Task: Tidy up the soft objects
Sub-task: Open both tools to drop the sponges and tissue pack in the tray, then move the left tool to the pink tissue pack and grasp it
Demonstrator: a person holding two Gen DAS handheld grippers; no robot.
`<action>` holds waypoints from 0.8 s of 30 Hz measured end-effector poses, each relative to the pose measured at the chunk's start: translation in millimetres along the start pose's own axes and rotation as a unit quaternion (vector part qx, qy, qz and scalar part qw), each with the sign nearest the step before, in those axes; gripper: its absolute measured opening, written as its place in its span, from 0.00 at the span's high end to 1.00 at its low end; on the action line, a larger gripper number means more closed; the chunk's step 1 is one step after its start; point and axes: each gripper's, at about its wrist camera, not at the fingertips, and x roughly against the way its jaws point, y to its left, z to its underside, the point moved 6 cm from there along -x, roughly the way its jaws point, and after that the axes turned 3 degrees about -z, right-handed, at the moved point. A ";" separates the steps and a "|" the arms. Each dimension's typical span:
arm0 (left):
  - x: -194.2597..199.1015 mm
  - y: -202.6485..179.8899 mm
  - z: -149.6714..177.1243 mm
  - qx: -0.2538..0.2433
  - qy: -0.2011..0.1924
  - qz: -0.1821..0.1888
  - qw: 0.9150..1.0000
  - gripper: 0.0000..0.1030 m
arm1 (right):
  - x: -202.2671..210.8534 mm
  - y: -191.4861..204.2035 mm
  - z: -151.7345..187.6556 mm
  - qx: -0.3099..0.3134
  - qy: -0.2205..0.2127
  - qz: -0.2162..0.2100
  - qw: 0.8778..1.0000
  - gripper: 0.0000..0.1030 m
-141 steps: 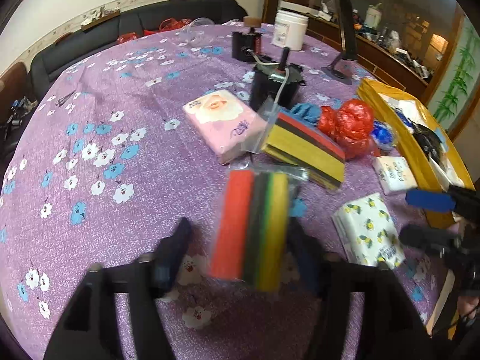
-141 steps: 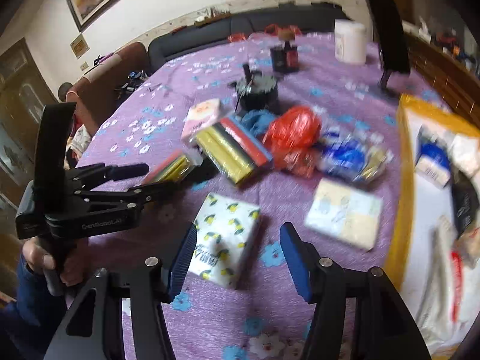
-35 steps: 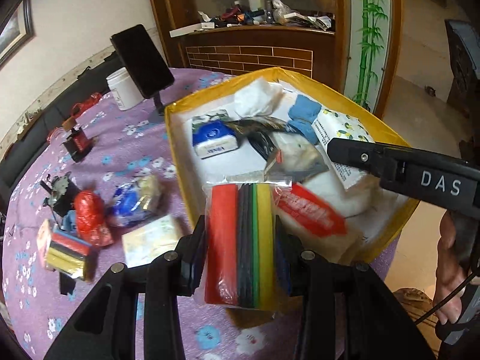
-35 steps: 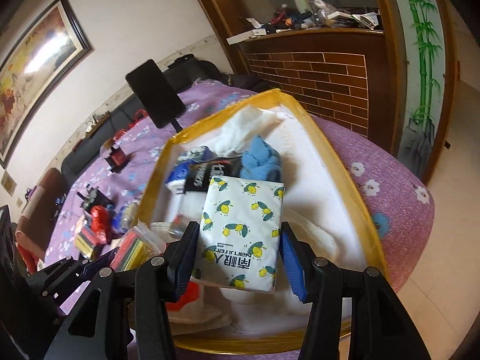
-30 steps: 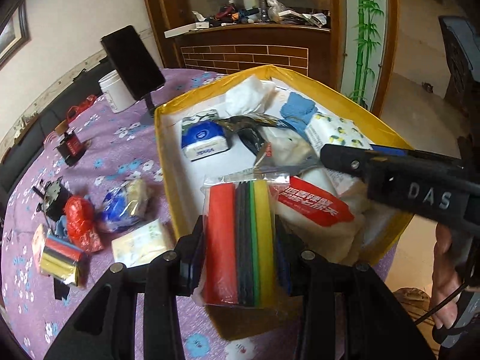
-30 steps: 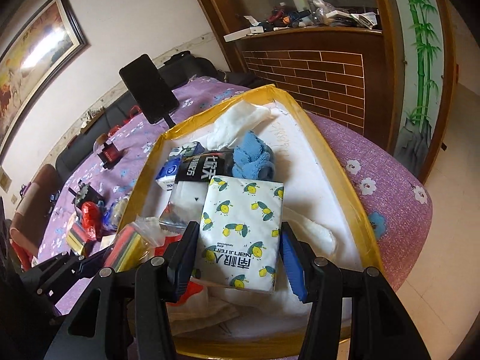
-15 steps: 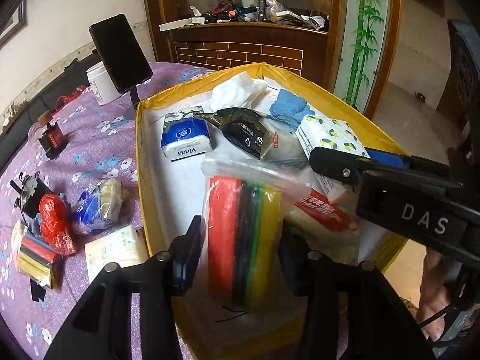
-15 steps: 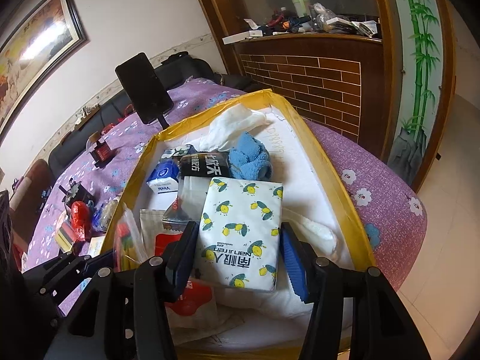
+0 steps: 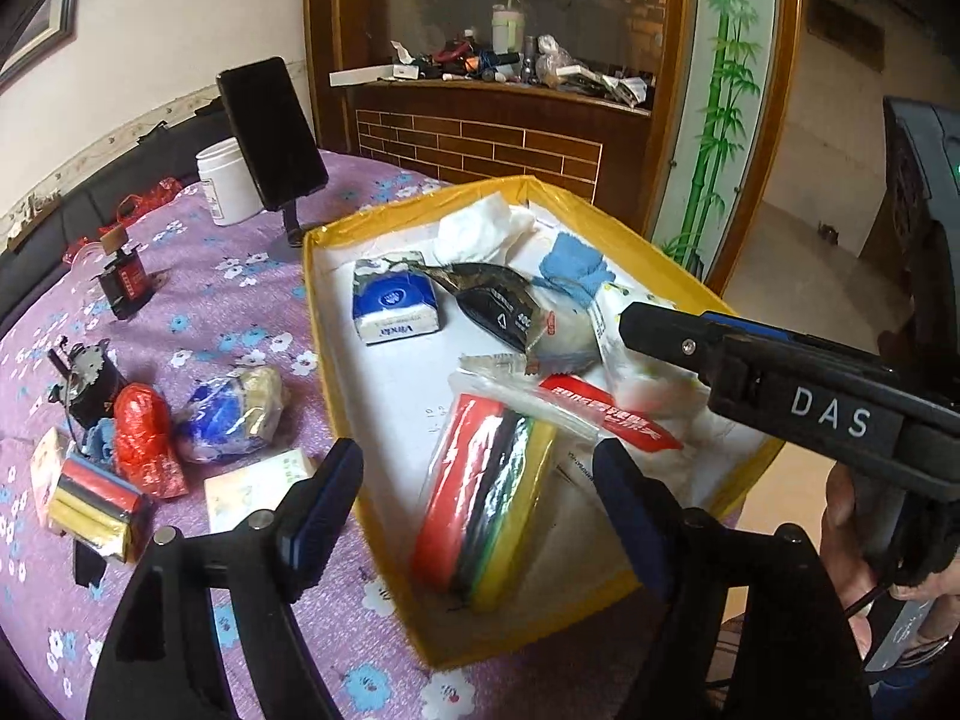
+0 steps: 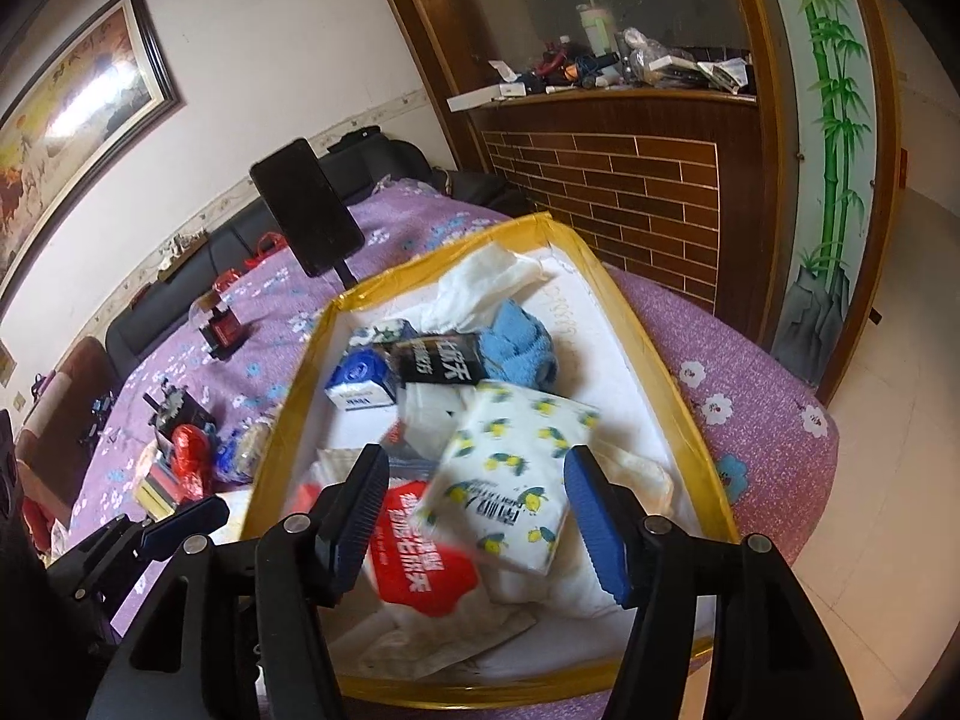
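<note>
Standing over: yellow-rimmed box (image 9: 336, 360) at the table's near edge, both tongs above it.
Left gripper (image 9: 477, 492): jaws wide and just opened further; nothing pressed between the pads.
Sponge pack (image 9: 483, 498): released, lying in the box's near corner; it sits between and below the left pads, apart from both, long axis running away from the tongs and leaning right.
Right gripper (image 10: 477, 507): jaws also just widened; pads stand clear of the pack between them.
Lemon-print tissue pack (image 10: 510, 474): tilted on the heap in the box, resting on the red-and-white packet (image 10: 420, 546), one corner toward the blue cloth (image 10: 519, 342).
Still on the purple tablecloth (image 9: 198, 312): second sponge pack (image 9: 96, 507), pale tissue pack (image 9: 258, 483), red bag (image 9: 144, 441), blue bag (image 9: 231, 420), all beside the box's left wall.
Nearer hand: the left one, I judge; the pale tissue pack lies just left of its left pad.
Next call: probably swing left, off the box.
</note>
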 end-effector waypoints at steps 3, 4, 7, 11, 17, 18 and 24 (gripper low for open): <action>10.1 7.5 -1.2 0.009 -0.010 0.002 1.000 0.24 | 6.0 8.9 -2.9 0.003 -0.009 -0.004 1.000 0.34; 14.0 10.7 -1.3 0.013 -0.013 0.002 1.000 0.24 | 8.1 13.1 -3.7 0.006 -0.011 -0.008 1.000 0.34; 26.6 23.3 -0.7 0.027 -0.024 0.002 0.999 0.23 | 12.0 27.0 -4.1 0.017 -0.016 -0.016 1.000 0.33; 40.4 42.9 4.1 0.045 -0.034 -0.003 0.998 0.22 | 13.5 49.1 -0.4 0.036 -0.014 -0.027 0.999 0.33; 53.6 73.5 13.8 0.076 -0.039 -0.011 0.996 0.22 | 10.8 75.3 6.4 0.056 -0.006 -0.035 0.998 0.33; 55.8 79.7 15.4 0.082 -0.040 -0.012 0.996 0.22 | 10.3 79.9 7.8 0.060 -0.005 -0.037 0.998 0.33; 66.0 112.5 22.7 0.119 -0.045 -0.017 0.992 0.22 | 7.8 103.2 14.8 0.081 0.004 -0.047 0.996 0.33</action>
